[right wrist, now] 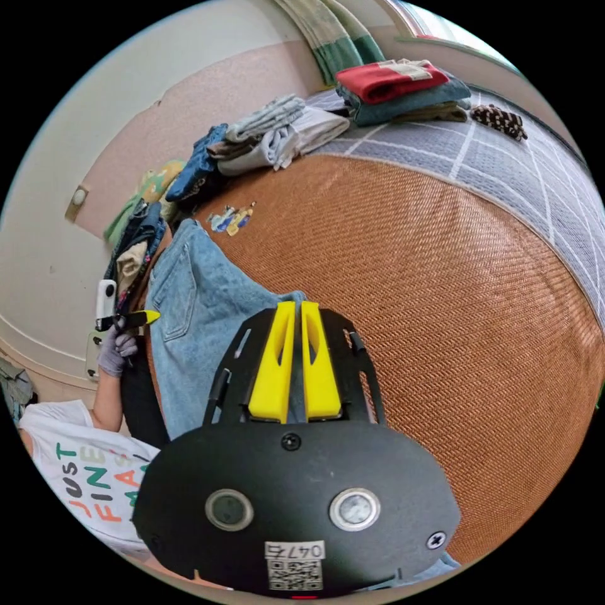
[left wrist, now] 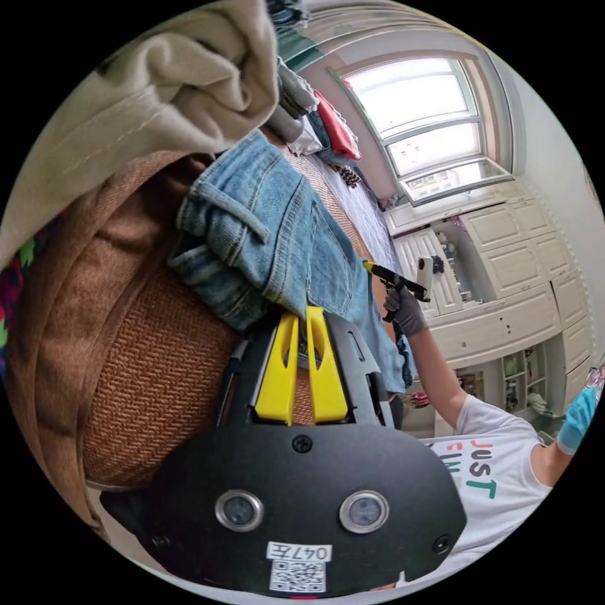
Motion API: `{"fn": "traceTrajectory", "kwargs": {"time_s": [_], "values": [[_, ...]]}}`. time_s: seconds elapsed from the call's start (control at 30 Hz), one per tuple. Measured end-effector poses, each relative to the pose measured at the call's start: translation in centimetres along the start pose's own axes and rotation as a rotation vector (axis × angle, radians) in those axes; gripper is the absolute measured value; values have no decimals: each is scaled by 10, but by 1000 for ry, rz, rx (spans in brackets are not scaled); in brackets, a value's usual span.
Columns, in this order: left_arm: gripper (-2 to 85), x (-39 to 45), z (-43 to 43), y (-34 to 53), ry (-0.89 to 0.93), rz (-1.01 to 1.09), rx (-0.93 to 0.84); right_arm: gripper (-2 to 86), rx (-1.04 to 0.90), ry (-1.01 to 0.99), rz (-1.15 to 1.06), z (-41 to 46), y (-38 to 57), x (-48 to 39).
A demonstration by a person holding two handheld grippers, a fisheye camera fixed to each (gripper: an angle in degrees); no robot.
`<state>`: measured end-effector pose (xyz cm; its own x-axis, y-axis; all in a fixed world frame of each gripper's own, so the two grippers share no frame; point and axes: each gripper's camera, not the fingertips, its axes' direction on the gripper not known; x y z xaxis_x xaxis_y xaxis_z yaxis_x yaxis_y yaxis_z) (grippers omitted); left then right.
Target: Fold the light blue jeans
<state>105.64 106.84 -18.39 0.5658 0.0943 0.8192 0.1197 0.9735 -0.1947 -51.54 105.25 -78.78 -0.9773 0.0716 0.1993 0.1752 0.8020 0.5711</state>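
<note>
The light blue jeans lie on the brown woven mat of the bed, near its edge. The left gripper has its yellow jaws closed on the jeans' edge, beside the bunched waistband. The right gripper has its jaws pressed together on the jeans' other end. Stacks of folded clothes lie far behind.
</note>
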Motion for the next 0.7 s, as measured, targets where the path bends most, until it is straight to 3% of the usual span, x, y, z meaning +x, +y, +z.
{"fn": "traceTrajectory", "kwargs": {"time_s": [0.23, 0.47, 0.7], "values": [[-2, 28, -59, -12, -160, 21, 44, -2, 80, -104, 82, -32, -1, 22], [112, -2, -153, -45, -12, -90, 186, 7, 129, -142, 161, -78, 6, 29], [37, -27, -188, -113, -59, -194, 221, 24, 225, -3, 161, -172, 41, -7]]}}
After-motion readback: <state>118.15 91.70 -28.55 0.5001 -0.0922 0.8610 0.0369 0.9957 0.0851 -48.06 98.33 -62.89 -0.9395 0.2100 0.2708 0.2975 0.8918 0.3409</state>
